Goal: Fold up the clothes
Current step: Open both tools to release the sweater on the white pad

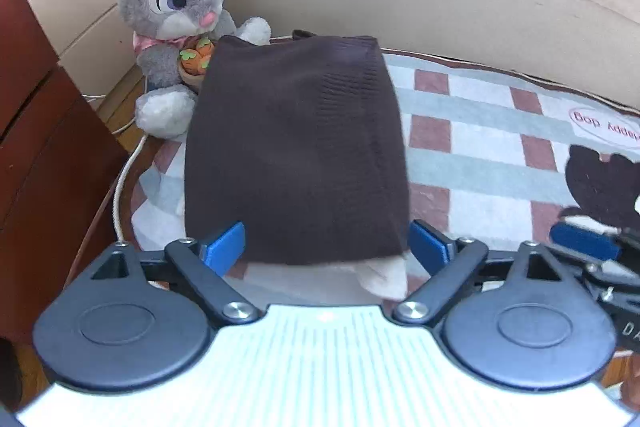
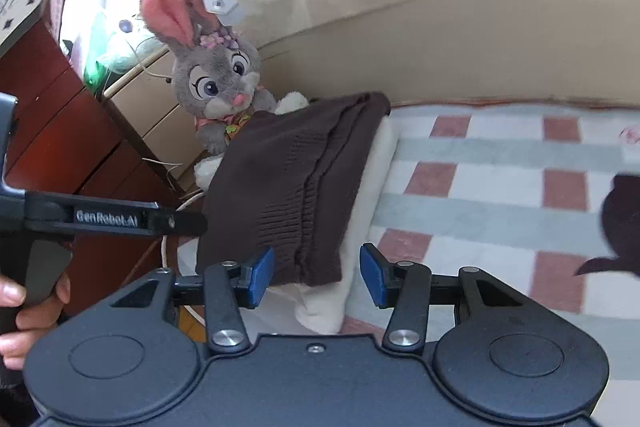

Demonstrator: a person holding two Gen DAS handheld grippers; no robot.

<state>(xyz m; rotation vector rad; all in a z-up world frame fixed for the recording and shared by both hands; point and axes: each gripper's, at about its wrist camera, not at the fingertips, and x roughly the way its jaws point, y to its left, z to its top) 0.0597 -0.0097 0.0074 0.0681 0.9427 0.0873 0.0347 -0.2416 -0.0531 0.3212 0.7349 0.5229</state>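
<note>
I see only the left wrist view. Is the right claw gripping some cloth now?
Observer: No. The right claw is open above the near edge of the brown folded garment; its pads press on nothing.
Operator: Something white shows under the brown one. What is it?
Observer: A cream garment. It lies beneath and shows along the brown one's whole right side.
</note>
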